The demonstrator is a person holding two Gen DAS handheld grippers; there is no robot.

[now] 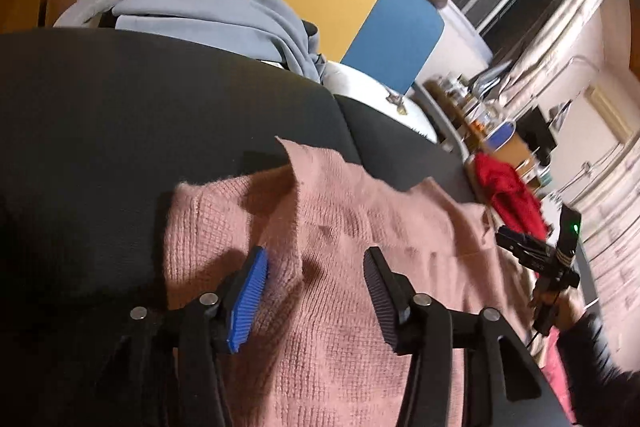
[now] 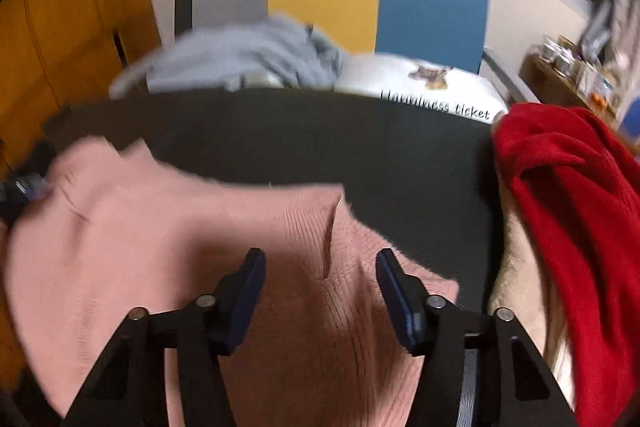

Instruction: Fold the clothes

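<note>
- A pink knit sweater [image 1: 340,267] lies spread on a dark tabletop [image 1: 140,115], directly under both grippers.
- The left gripper [image 1: 316,291] has its fingers released, apart above the knit, with a raised fold of fabric between them but not pinched.
- The right gripper [image 2: 320,291] is likewise unclenched; a crease of the sweater runs between its fingers toward twelve o'clock, and nothing is grasped.
- In the left wrist view the sweater's long axis runs from about eight o'clock to two o'clock, and the right gripper appears at three o'clock, at the sweater's far edge.
- In the right wrist view the sweater's near corner sits at about four o'clock from the fingers; this hand seems nearer an edge.
- Count: one pink sweater, one red garment [image 2: 568,211] at three o'clock, one grey garment [image 2: 248,55] at eleven o'clock, two grippers.
</note>
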